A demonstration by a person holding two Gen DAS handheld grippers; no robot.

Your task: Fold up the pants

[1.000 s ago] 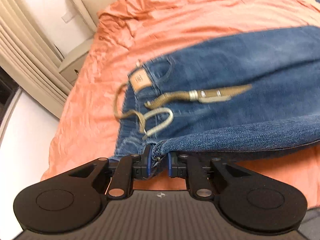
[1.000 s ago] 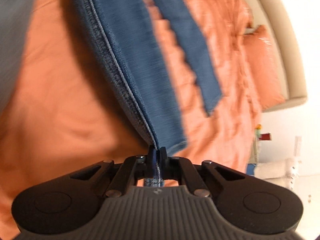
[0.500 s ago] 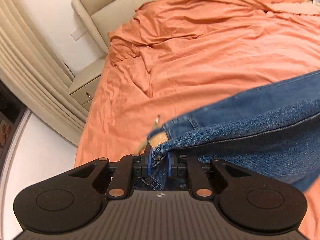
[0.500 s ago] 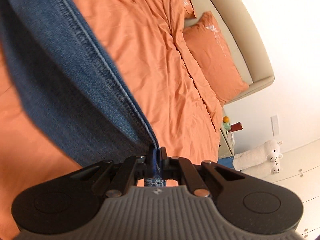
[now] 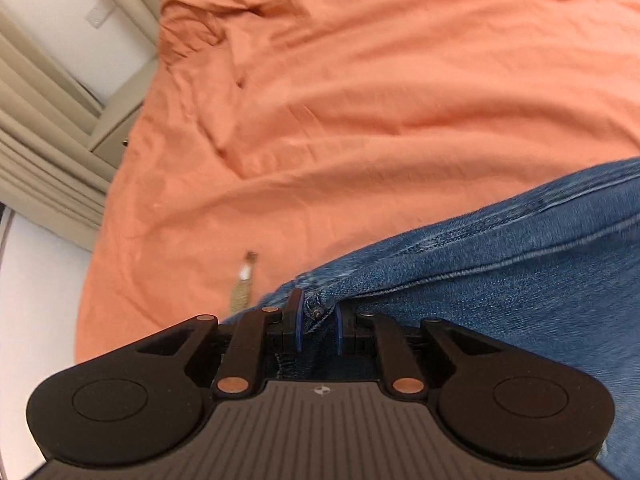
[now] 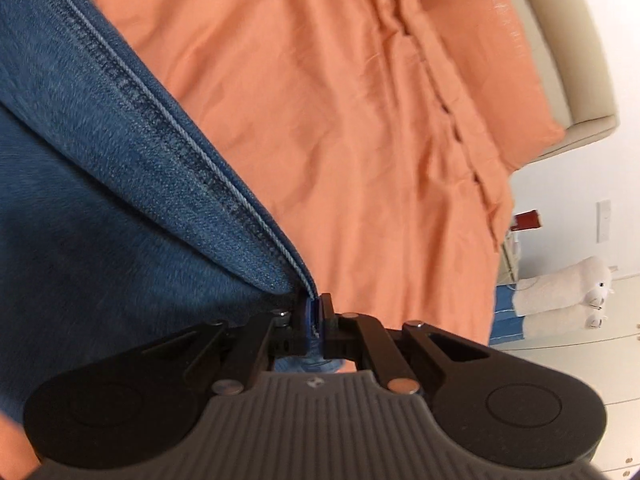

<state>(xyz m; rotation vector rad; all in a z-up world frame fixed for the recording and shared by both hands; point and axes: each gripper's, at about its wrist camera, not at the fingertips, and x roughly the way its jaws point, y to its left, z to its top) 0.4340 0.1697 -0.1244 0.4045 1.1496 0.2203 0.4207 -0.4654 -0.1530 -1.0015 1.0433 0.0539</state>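
left wrist view: left gripper point(image 5: 318, 322) pinches the jeans point(image 5: 500, 264); right gripper point(image 6: 316, 314) clamps their edge.

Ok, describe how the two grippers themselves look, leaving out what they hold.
Both look alike. The left gripper and right gripper are matte black, each with two rounded lobes bearing a recessed circle, angled link arms with copper-coloured pins, and a grey ribbed plate in the middle marked with a small round emblem. The fingers are black with blue pads. No cables, hands or sleeves show.
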